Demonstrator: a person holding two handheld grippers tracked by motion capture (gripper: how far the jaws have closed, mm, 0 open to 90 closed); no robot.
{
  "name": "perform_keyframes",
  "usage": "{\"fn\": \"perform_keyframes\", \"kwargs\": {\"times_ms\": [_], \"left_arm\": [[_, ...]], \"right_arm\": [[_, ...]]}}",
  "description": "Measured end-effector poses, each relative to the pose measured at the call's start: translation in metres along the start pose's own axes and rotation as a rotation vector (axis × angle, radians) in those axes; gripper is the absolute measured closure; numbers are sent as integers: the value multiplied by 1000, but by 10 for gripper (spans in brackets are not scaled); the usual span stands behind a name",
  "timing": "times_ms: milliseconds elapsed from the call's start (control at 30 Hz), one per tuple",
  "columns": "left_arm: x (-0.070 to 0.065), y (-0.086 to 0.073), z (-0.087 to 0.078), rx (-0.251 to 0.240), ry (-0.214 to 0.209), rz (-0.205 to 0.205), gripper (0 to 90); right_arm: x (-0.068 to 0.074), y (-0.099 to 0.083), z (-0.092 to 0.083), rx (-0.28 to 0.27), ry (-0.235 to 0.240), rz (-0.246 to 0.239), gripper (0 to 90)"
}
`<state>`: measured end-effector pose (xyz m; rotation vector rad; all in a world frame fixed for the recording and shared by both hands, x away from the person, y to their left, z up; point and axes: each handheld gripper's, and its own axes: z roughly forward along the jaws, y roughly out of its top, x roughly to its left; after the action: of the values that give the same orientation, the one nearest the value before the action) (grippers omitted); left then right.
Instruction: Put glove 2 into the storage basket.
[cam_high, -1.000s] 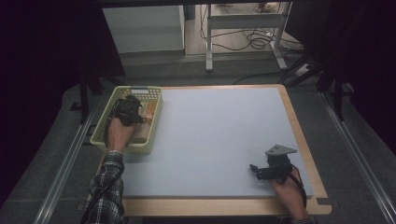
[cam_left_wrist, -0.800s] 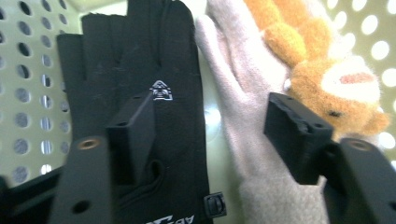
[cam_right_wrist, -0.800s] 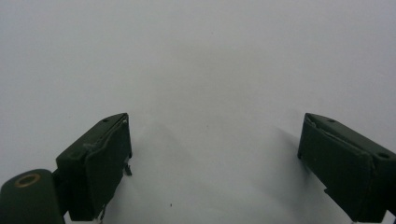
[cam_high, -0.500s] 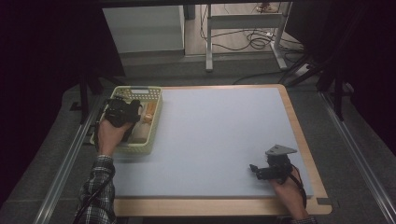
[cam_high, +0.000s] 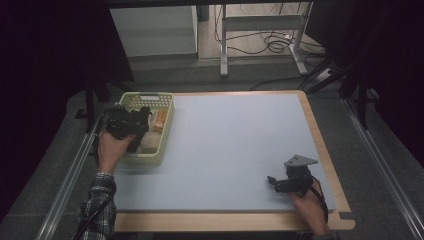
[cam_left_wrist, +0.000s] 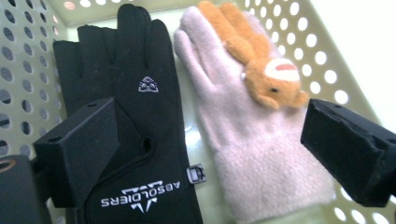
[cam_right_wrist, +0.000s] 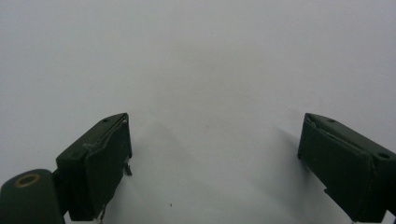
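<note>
A pale green perforated basket stands at the table's left edge. In it lie a black glove with white lettering and a pink knitted glove bearing an orange plush animal. My left gripper hovers over the basket. Its jaws have just been opening and stand wide apart. Nothing is pinched between them, and the gloves lie beneath. My right gripper rests near the table's front right, open, with only bare mat between its fingers.
A light blue-grey mat covers the wooden table, whose edge runs along the front. Metal rails flank both sides. A table frame and cables stand on the floor behind.
My left hand has drifted leftward over the basket and lifted slightly, its forearm swinging toward the left edge. The right hand has stayed where it was.
</note>
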<state>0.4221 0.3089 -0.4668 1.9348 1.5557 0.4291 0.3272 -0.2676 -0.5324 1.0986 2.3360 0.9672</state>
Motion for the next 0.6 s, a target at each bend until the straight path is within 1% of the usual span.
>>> {"fn": "perform_keyframes", "kwargs": {"times_ms": [67, 133, 167, 267, 333, 467, 600], "left_arm": [[0, -4, -2, -16, -8, 3, 48], [0, -5, -3, -21, -15, 5, 38], [-1, -8, -5, -35, -22, 4, 37], [-3, -11, -9, -51, -40, 13, 29], [-6, -13, -11, -54, -31, 39, 26], [-12, -15, -15, -61, -27, 78, 20], [-16, -17, -19, -78, -48, 89, 18]], "right_arm": [[0, 0, 0, 0, 0, 0, 95], [0, 0, 0, 0, 0, 0, 95], [0, 0, 0, 0, 0, 0, 95], [0, 0, 0, 0, 0, 0, 95], [0, 0, 0, 2, 0, -1, 94], [0, 0, 0, 2, 0, -1, 95], [0, 0, 0, 2, 0, -1, 95]]}}
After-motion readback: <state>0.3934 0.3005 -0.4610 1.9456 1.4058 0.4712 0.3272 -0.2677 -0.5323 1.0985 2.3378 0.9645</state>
